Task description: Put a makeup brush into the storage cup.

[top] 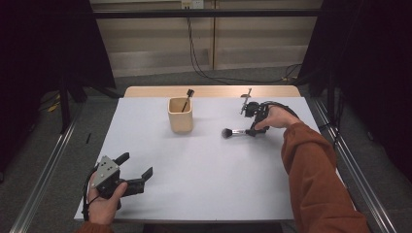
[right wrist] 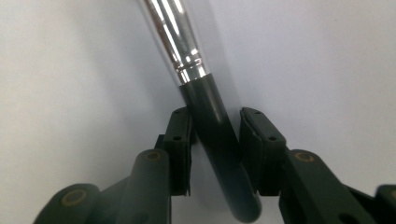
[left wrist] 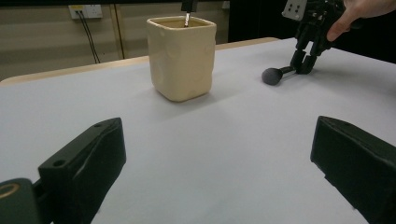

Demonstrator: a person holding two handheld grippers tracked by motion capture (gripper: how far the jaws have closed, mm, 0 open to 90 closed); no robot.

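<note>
Right claw (right wrist: 215,140) narrowed around the makeup brush (top: 235,131) handle, lying flat on the worktop (top: 204,165) between the jaws (pads beside it, contact unclear). Left claw (top: 137,165) wide, empty, resting idle; cup (top: 180,115) well beyond it, likely the brush's destination.

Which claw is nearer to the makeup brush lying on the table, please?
The right. The right claw straddles the makeup brush at its black handle, jaws close on either side. The left claw hangs open at the table's near left corner, far from the brush.

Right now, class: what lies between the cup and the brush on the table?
Nothing: in the high view, bare table separates the cup from the brush.
</note>
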